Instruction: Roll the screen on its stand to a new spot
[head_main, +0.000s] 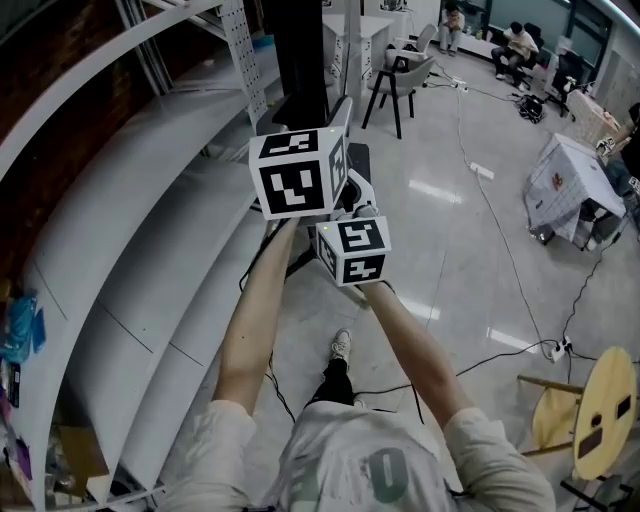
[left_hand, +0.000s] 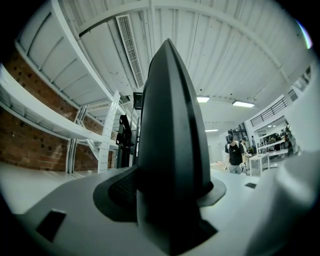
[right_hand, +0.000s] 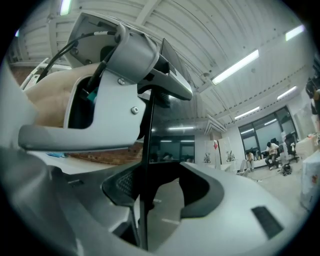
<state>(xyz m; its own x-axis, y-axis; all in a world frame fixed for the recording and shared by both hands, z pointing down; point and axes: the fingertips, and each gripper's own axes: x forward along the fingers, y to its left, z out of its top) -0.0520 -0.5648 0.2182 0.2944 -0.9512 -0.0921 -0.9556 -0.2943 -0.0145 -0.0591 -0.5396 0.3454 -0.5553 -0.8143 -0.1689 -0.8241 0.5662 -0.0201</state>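
The left gripper (head_main: 338, 125) is clamping the dark edge of the screen (left_hand: 170, 125), which is standing upright beside white shelving (head_main: 150, 230). The right gripper (right_hand: 165, 192) is sitting just beneath, jaws wide around that thin edge without pinching it.

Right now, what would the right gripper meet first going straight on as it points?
The thin edge of the flat black screen, standing between the open jaws of the right gripper; whether it touches a pad is unclear.
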